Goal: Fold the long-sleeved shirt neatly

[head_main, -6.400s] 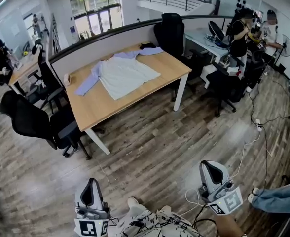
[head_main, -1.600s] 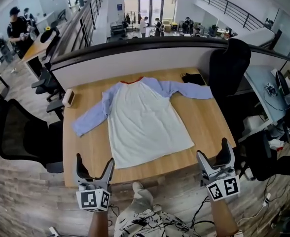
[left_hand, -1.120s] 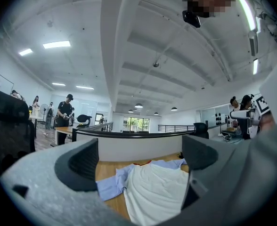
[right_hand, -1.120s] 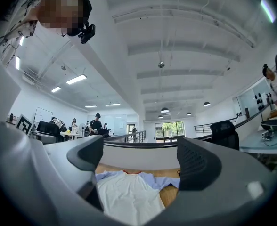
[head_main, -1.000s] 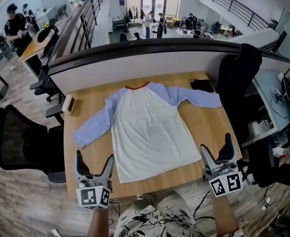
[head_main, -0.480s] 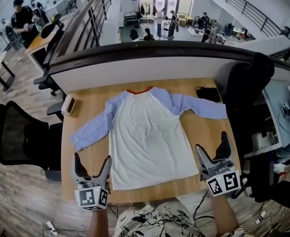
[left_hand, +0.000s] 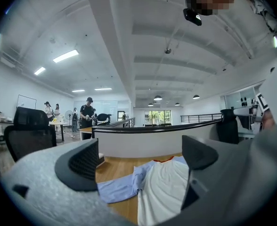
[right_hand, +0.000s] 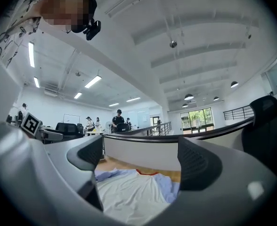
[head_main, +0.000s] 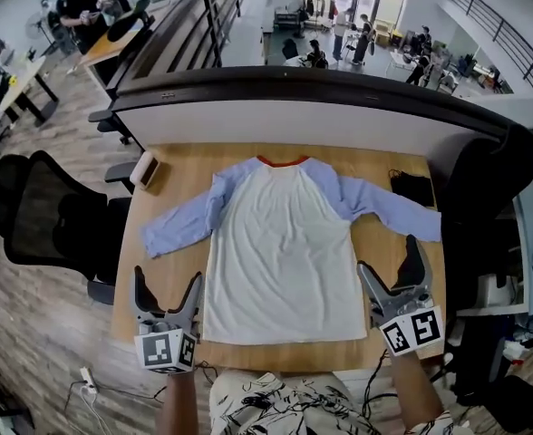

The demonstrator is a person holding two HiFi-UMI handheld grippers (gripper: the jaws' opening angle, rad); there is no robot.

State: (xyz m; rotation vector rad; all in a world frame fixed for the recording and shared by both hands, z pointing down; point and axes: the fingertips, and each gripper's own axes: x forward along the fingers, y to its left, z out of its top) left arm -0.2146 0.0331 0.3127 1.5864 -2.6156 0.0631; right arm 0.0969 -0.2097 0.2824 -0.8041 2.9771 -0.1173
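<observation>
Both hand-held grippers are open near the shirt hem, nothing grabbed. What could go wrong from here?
1. The shirt has its hem close to the near edge of the table. A pull toward the person may drag it over that edge.
2. The sleeve on the side of the right hand-held gripper ends beside a black object. Folding that sleeve inward may snag or shift it.

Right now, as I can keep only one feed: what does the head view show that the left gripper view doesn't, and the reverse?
Head view only: the right-hand sleeve and a black item beyond it, by the far corner of the table. Left gripper view only: the ceiling and its lamps. Both: the shirt lying flat on the table, its other sleeve, and the left gripper with jaws apart, empty.
</observation>
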